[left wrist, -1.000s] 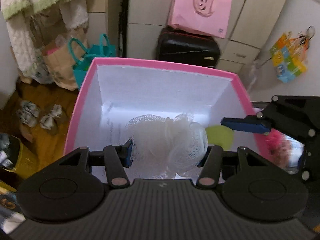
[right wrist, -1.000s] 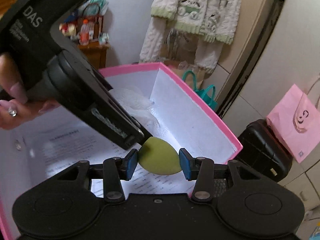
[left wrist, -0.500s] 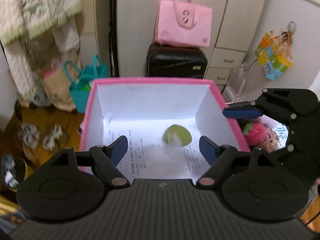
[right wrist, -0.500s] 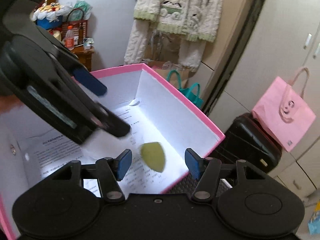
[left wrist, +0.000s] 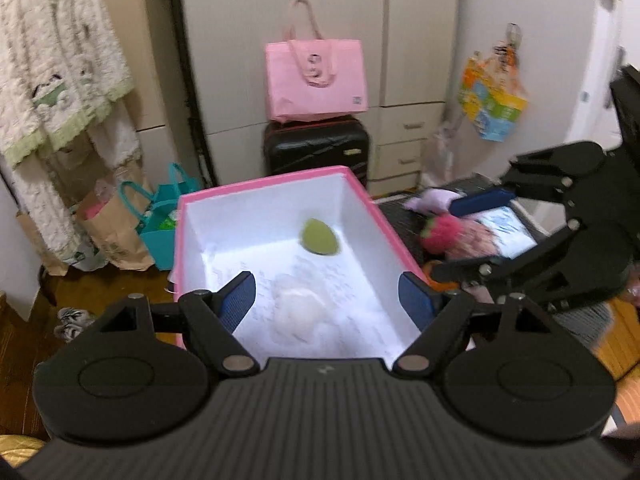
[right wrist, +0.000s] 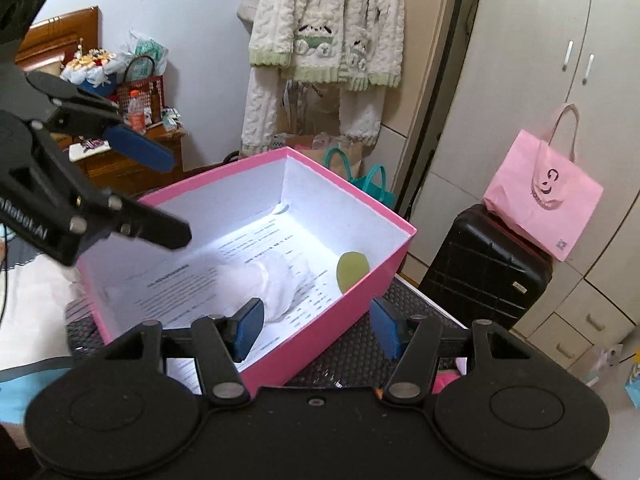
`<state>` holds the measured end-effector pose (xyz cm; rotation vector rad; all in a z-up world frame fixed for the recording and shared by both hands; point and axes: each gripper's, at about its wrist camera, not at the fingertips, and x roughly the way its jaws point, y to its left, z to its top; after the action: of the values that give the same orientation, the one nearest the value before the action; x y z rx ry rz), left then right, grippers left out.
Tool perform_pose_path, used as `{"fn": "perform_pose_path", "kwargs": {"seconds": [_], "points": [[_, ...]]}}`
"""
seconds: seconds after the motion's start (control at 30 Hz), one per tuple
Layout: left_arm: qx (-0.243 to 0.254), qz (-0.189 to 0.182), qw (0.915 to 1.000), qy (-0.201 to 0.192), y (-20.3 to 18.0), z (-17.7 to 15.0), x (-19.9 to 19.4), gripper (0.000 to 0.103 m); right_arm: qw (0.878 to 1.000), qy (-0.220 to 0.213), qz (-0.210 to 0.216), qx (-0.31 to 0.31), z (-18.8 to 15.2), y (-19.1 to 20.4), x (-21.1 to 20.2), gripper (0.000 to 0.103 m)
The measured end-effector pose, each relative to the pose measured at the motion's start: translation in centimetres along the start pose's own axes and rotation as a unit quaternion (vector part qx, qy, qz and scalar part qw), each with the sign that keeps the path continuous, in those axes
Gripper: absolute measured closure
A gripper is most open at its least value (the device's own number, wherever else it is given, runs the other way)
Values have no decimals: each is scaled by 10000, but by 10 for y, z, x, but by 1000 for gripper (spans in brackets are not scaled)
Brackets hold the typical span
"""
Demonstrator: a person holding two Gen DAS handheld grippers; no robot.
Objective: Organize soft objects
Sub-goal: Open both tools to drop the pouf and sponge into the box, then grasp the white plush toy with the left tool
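Note:
A pink box [left wrist: 276,179] with a white paper-lined inside holds a white mesh bath pouf [left wrist: 298,312] and a green egg-shaped sponge [left wrist: 320,237]. In the right wrist view the box [right wrist: 348,184] holds the pouf [right wrist: 276,280] and the sponge [right wrist: 352,268]. My left gripper [left wrist: 330,300] is open and empty above the box's near end. My right gripper [right wrist: 316,328] is open and empty above the box's near wall. A red strawberry plush [left wrist: 442,234] and other soft toys lie to the right of the box.
The box stands on a black mat [right wrist: 404,312]. Behind it are a black suitcase [left wrist: 316,150] with a pink bag [left wrist: 316,76] on top, teal and brown bags [left wrist: 160,220] on the floor, and a hanging white knit garment [right wrist: 324,40].
Both grippers have opened and let go: the pouf and the green sponge dropped into the box. Both grippers have pulled back and up from the box.

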<state>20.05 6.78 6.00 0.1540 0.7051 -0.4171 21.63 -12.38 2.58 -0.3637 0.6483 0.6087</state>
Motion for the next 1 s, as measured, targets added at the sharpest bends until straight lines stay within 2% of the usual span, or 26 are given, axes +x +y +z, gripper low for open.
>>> {"fn": "perform_pose_path", "kwargs": {"seconds": [0.17,0.5,0.67,0.9,1.0], "points": [[241,-326,9992,-3,-28,-11,-21,24,9998,-195,42,53,-16,5,-36,39],[644,-514,9966,-10,-81,-30,-43,18,9985,-498,93,184,-66,5,-95,39],[878,-567,9945,16,-108,-38,-39,18,9976,-613,62,322,-99,-1,-111,39],[921,-896,9917,49,-140,-44,-20,18,9955,-603,-42,731,-140,-14,-115,38],[933,-963,9910,3,-149,-46,-7,18,9935,-701,-108,886,-159,-19,-114,33]]}}
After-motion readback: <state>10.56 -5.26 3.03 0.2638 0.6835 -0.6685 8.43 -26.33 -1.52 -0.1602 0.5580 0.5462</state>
